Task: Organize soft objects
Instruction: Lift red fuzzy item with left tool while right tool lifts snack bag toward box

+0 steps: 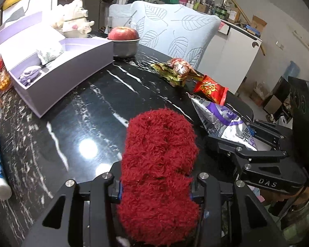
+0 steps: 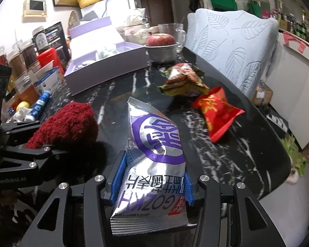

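Red and fuzzy, the sock point(image 1: 158, 164) sits clamped between the jaws of the left gripper point(image 1: 156, 187), over the black marble table point(image 1: 82, 123) and well short of the lilac organizer box point(image 1: 57, 78). The right gripper point(image 2: 152, 185) is closed on a silver snack bag point(image 2: 154, 154), its blue pads point(image 2: 118, 177) pressing the bag's sides. The step in hand looks like carrying the sock to the box; doing it well probably means keeping the squeeze steady, lifting clear of the near wall, and lowering the sock fully into a free compartment before letting go. In the box, the front compartment holds a small purple bundle point(image 1: 29, 75), and the one behind it a pale patterned bundle point(image 1: 50, 52). Beyond the box, a metal bowl point(image 1: 125, 47) holds an apple point(image 1: 123, 33).
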The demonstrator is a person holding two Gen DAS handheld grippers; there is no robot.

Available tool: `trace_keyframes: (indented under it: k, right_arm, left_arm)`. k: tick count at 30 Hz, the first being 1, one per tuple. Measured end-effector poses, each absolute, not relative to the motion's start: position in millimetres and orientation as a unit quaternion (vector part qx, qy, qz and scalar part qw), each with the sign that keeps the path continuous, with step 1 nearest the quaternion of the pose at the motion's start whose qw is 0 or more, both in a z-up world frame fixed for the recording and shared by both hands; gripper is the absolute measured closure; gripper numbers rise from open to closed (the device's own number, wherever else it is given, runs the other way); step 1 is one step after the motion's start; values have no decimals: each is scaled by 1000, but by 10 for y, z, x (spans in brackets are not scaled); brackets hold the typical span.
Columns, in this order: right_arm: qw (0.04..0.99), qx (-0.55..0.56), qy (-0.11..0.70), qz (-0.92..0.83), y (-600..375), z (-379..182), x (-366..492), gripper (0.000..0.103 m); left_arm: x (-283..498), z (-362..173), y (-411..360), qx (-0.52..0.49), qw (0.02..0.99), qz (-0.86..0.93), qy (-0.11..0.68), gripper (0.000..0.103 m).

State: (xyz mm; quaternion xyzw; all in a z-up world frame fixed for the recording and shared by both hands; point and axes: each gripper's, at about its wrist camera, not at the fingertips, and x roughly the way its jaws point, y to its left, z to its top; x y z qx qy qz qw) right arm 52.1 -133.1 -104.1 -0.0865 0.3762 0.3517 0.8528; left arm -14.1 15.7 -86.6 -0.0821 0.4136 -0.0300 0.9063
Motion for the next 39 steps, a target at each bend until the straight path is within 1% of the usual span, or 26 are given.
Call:
trace_keyframes:
  k: [8,23,31,39]
  right_arm:
    - [843,-89,365,385,-1189,-977,331,56]
    - [815,-109,313,476,-624,-649,50,56]
    - [801,-110,284,515,-340,-384,41,56]
    - [808,-110,248,523,-119,-35,200,56]
  left_arm:
    - [-395,-761,288,-90,912,-1,400,62]
    - [-768,-435,723,-92,924,82,363,62]
    - [-785,-222,939,-84,930,105,341,62]
    - [-632,63,1214,-70,942,115,308,62]
